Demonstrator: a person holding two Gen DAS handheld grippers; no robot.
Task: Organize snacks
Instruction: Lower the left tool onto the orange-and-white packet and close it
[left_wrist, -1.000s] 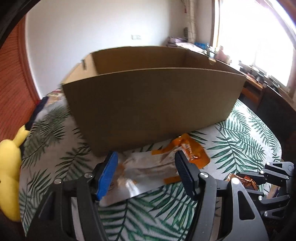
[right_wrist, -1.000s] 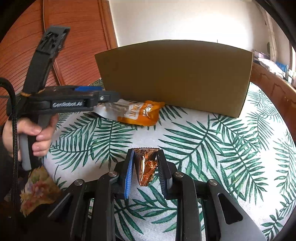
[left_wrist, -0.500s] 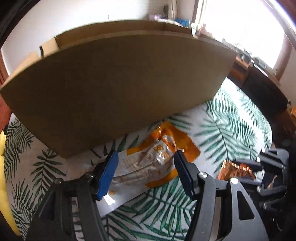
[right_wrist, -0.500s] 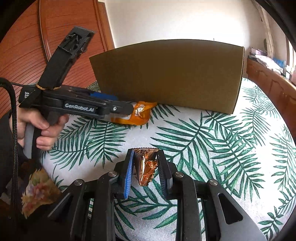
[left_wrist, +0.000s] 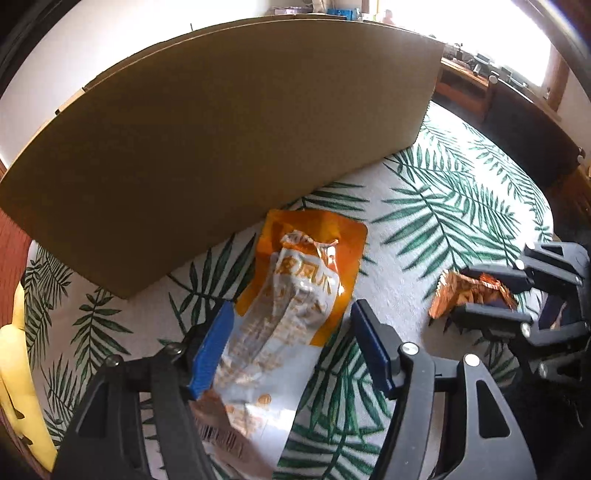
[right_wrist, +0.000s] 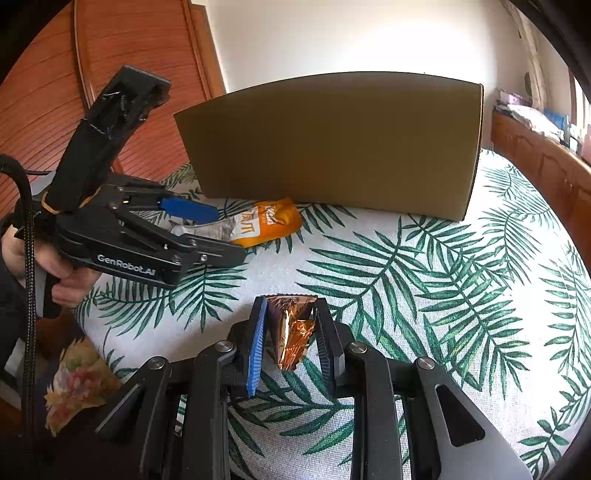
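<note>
The left gripper (left_wrist: 290, 347) hangs low over the surface (left_wrist: 461, 206) with its jaws spread wide, and the orange-and-silver snack pouch (left_wrist: 295, 314) lies flat between them, its silver barcoded end nearest the camera and its orange end pointing away toward the cardboard box (left_wrist: 229, 136). The blue pad sits at the pouch's left edge; the other finger stands clear of its right edge, so the pouch is straddled but not pinched. To the right, well apart from the pouch, the right gripper (right_wrist: 290, 343) is clamped on a small crinkled copper foil snack (right_wrist: 291, 332), held just above the leaf-print cloth. Beyond both, the box stands upright on the surface, its near wall close behind the pouch's orange end.
</note>
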